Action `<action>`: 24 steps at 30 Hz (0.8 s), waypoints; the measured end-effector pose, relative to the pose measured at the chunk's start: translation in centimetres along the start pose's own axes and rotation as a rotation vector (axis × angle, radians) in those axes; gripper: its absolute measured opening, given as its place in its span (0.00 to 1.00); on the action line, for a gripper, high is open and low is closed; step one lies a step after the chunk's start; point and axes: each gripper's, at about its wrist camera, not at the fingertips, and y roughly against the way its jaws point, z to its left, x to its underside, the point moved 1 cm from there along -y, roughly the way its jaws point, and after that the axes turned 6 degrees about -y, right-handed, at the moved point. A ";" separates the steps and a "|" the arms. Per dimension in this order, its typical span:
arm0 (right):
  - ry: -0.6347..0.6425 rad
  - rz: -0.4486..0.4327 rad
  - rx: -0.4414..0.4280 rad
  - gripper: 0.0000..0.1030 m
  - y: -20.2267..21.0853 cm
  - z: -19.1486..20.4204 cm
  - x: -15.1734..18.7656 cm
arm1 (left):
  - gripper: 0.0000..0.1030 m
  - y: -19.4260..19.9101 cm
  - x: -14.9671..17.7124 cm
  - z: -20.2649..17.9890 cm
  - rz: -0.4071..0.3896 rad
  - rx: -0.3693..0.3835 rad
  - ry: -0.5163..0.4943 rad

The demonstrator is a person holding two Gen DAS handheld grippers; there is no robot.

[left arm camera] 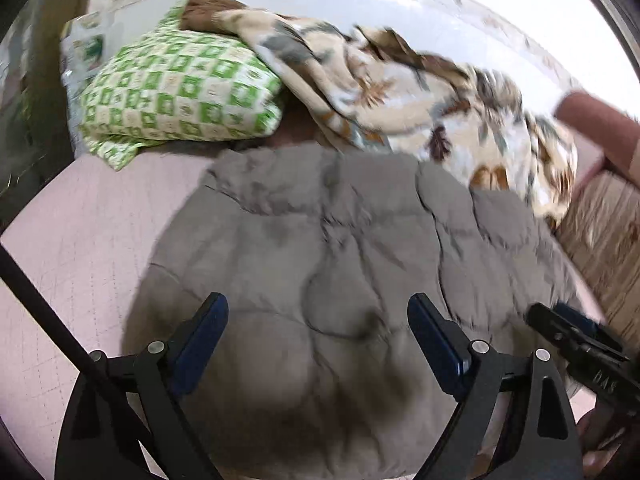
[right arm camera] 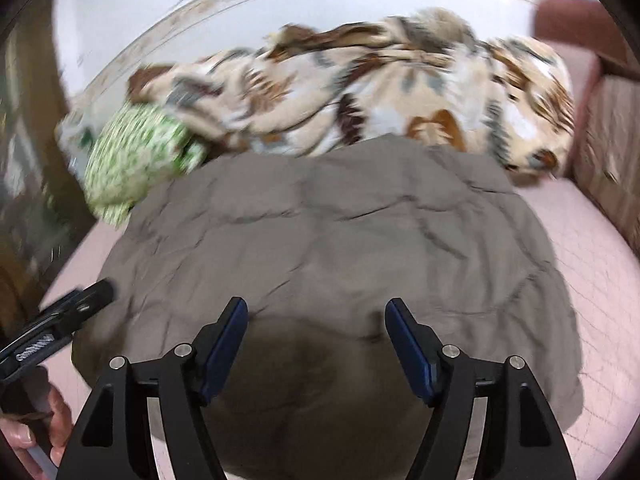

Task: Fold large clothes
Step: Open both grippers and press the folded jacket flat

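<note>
Both claws hang spread and empty over a grey quilted jacket [left arm camera: 320, 248] lying on the pink bed [left arm camera: 80, 264]: left claw [left arm camera: 318, 316]; right claw [right arm camera: 316, 320]; patterned blanket [right arm camera: 360, 92] behind.

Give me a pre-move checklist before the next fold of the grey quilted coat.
1. Left gripper jaws open, nothing between them: ok.
2. Right gripper jaws open, nothing between them: ok.
3. Grey quilted coat lying on the pink bed sheet: ok.
4. Coat spread flat: not ok, its surface is puffed and creased.
5. Far edge free: not ok, the patterned blanket and green checked pillow lie right against it.
6. Sleeves tucked in: cannot tell.
</note>
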 end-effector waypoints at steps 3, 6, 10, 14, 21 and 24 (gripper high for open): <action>0.047 0.031 0.013 0.73 -1.4 1.2 0.9 | 0.88 -1.5 0.7 -1.1 0.050 -0.011 -0.036; 0.037 0.064 0.016 0.76 -2.7 1.0 1.4 | 0.88 -3.0 1.0 -1.0 0.095 -0.020 -0.036; 0.026 0.090 0.009 0.79 -3.7 0.5 1.8 | 0.89 -3.9 1.3 -0.8 0.123 -0.023 -0.035; 0.033 0.102 0.011 0.81 -4.2 0.7 1.9 | 0.90 -4.0 1.5 -0.9 0.125 -0.030 -0.046; 0.001 -0.014 0.016 0.81 -0.9 -0.4 -0.2 | 0.89 -1.4 0.2 0.0 0.010 -0.058 -0.032; -0.051 -0.047 0.080 0.81 -0.1 -3.1 -1.2 | 0.89 -1.1 -0.2 1.5 0.001 -0.095 0.003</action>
